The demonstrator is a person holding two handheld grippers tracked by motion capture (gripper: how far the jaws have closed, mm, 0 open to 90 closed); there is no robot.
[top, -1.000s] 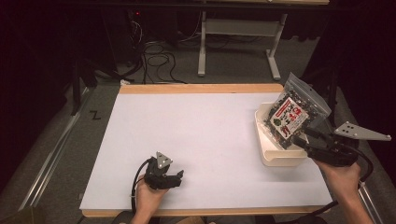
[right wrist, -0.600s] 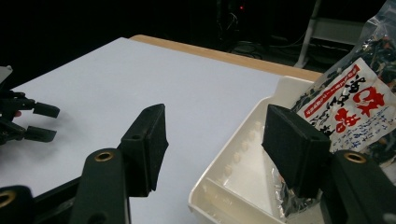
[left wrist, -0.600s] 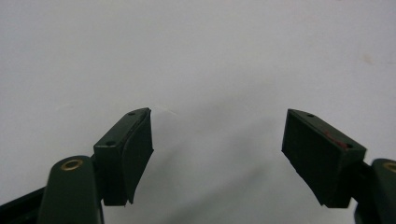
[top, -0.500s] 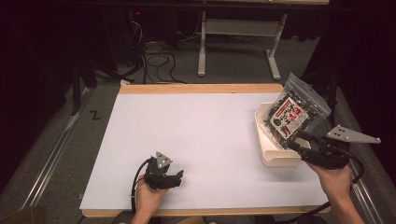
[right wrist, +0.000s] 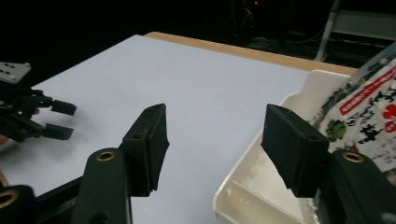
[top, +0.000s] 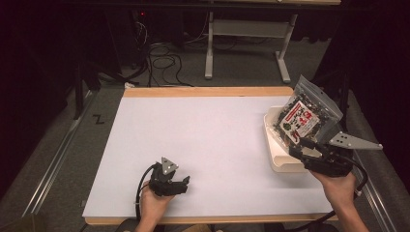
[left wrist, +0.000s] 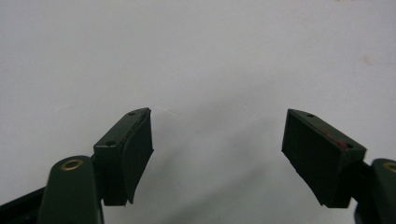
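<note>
I see my left gripper [top: 183,182] low over the near table [top: 212,135] with jaws apart and empty, and my right gripper [top: 299,151] likewise gaping beside the tray [top: 274,150] holding the upright packet [top: 303,118].

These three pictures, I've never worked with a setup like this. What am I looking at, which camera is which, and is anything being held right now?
A person sits at a white table with a hand-held two-jaw gripper in each hand; there is no robot arm. The wide picture comes from a fixed camera above, looking forward and down. The left gripper rests near the front edge; its own camera looks along its black jaws, open over bare table. The right gripper is at the near end of a cream tray on the table's right side. A clear snack bag with a red and white label leans in the tray. The right gripper's camera shows its jaws open, the tray rim between them. Neither holds anything.
</note>
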